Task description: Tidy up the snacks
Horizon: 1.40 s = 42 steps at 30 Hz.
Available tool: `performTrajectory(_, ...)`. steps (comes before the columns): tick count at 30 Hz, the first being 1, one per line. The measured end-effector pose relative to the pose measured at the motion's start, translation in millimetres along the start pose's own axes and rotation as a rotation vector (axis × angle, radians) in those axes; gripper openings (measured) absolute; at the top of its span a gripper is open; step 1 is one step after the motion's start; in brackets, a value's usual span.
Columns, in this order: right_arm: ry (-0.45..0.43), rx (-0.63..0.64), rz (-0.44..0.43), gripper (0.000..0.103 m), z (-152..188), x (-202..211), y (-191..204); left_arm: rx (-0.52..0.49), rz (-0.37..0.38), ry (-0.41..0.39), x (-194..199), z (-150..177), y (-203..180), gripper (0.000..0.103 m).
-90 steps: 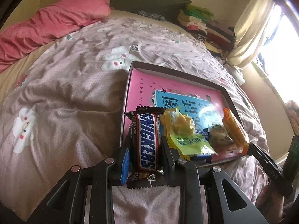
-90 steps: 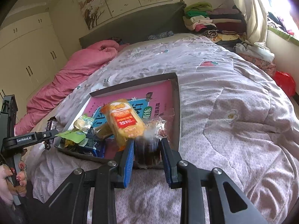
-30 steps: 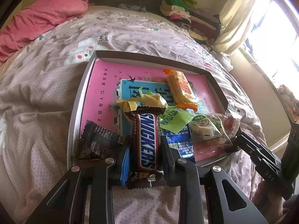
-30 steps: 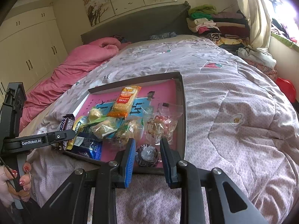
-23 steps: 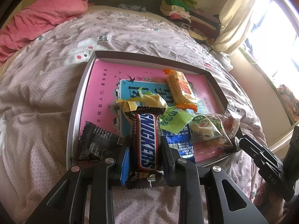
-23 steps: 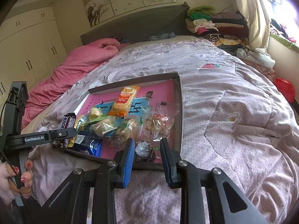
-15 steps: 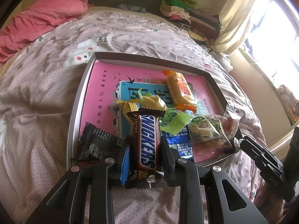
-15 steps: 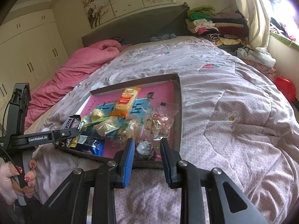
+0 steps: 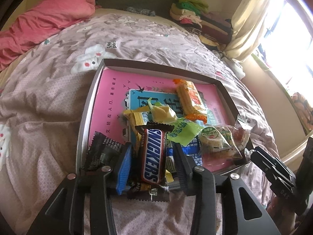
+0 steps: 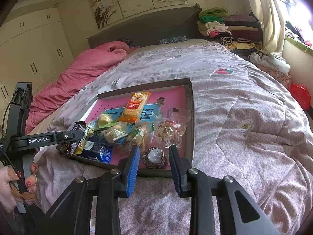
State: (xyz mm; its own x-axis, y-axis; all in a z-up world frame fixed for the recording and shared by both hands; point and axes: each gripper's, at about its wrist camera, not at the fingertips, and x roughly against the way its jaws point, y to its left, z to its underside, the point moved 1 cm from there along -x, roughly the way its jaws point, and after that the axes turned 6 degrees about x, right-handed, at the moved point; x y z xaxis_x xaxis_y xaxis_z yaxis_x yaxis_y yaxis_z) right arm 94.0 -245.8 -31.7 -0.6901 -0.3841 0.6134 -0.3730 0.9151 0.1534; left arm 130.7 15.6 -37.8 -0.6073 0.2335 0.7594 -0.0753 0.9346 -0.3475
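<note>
The left gripper (image 9: pixel 152 154) is opening, its jaws now clear of the Snickers bar (image 9: pixel 153 156) lying between them at the tray's (image 9: pixel 86 117) near edge. The right gripper (image 10: pixel 154 162) is opening too, loosely flanking a foil-wrapped sweet (image 10: pixel 154 157) in the tray's near right corner, on the bed (image 10: pixel 244 137).

Left gripper (image 9: pixel 151 157) jaws are opening off the Snickers bar (image 9: pixel 152 154); right gripper (image 10: pixel 153 163) jaws are opening too.
</note>
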Motion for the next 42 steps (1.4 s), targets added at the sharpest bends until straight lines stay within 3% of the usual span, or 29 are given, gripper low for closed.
performTrajectory(10, -0.010, 0.001, 0.005, 0.041, -4.4, 0.8, 3.3, 0.011, -0.006, -0.013, 6.8, -3.9, 2.9, 0.059)
performTrajectory(29, -0.030, -0.003, 0.038, 0.054, -9.4, 2.2, 4.3, 0.006, -0.024, -0.042, 20.9, -7.2, 3.9, 0.062)
performTrajectory(30, -0.032, -0.005, 0.039, 0.054, -9.6, 2.5, 3.6, 0.005, -0.023, -0.044, 21.6, -6.6, 3.6, 0.072)
performTrajectory(31, -0.036, -0.005, 0.043, 0.055, -9.9, 3.1, 3.3, 0.004, -0.022, -0.050, 22.8, -6.2, 3.0, 0.080)
performTrajectory(42, -0.102, 0.000, 0.089, 0.077, -12.7, 20.0, 4.7, -0.013, -0.038, -0.067, 42.5, 5.2, -4.4, 0.080)
